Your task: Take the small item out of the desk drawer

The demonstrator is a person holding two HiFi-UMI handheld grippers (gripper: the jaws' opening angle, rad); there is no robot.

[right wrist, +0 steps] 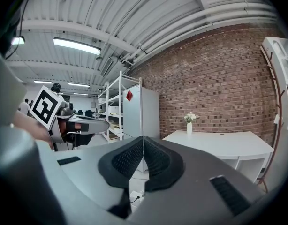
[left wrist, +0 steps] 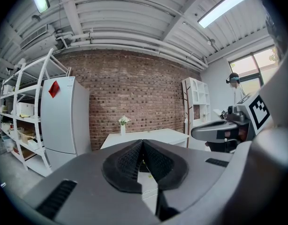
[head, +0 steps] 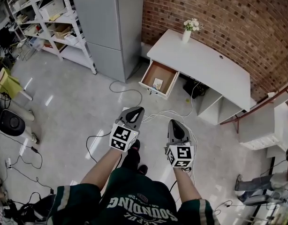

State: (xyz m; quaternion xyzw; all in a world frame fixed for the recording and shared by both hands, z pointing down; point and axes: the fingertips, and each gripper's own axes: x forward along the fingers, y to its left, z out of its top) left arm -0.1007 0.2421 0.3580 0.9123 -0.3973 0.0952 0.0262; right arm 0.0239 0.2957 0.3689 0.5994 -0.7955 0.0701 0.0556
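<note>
A white desk stands against the brick wall, its wooden drawer pulled open toward me. A small pale item lies inside the drawer near its front. My left gripper and right gripper hang side by side over the floor, well short of the desk. In each gripper view the black pads meet with nothing between them: left gripper, right gripper. The desk shows beyond the left jaws, and the desk lies right of the right jaws.
A vase of white flowers stands on the desk's far left corner. A grey fridge and white shelving are left of the desk. Cables trail across the floor. A white shelf unit is at the right.
</note>
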